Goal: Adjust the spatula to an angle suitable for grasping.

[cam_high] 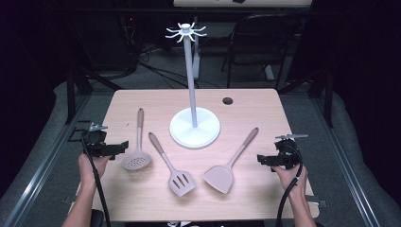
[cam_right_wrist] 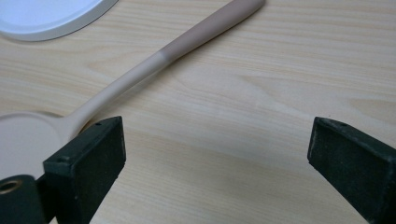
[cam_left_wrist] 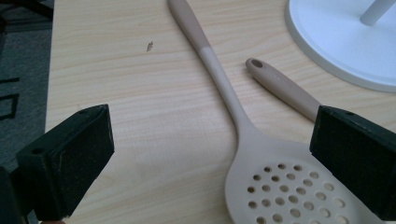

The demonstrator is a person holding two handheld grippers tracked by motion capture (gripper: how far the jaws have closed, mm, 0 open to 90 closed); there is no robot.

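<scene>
The left tongs (cam_high: 124, 144) stand apart at the left of the frame, just beside the skimmer (cam_high: 136, 161), holding nothing; the right tongs (cam_high: 260, 159) stand apart at the lower right, near the solid spatula (cam_high: 220, 177); a slotted spatula (cam_high: 181, 182) lies between them on the tabletop (cam_high: 246, 109), below the white hook stand (cam_high: 194, 127).

A lab or recording studio: a small wooden bench (cam_high: 142, 198) stands alone on grey carpet (cam_high: 350, 156) amid black curtains, with metal floor rails (cam_high: 45, 161), loose cables (cam_high: 156, 71) and a folding chair (cam_high: 262, 40) behind.
</scene>
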